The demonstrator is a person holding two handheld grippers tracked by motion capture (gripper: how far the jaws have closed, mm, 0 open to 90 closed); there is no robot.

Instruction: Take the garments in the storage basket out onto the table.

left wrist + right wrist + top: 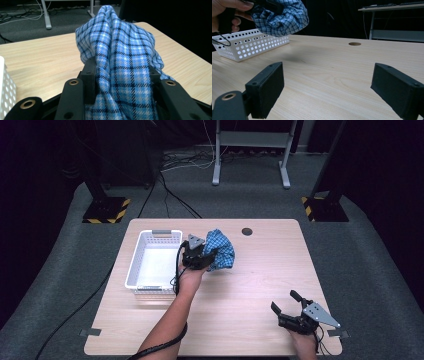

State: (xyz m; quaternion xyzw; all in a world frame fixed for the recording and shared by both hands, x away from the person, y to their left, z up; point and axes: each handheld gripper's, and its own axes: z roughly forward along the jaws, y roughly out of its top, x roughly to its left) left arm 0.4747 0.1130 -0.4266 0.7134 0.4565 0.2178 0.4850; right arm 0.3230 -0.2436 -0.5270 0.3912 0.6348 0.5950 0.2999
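Note:
A blue checked cloth [220,249] hangs bunched above the table, just right of the white perforated basket [134,265]. My left gripper [204,256] is shut on the cloth; in the left gripper view the cloth [120,62] fills the gap between the two black jaws. The right gripper view shows the cloth [280,17] lifted clear of the table, beside the basket [249,45]. My right gripper [289,302] rests open near the table's front right corner, its jaws wide apart over bare wood [327,82].
The basket looks empty inside. A round cable hole [247,231] sits near the table's [260,285] far edge. Beyond the table, cables and stand feet lie on the grey carpet. A black cable trails off the front left.

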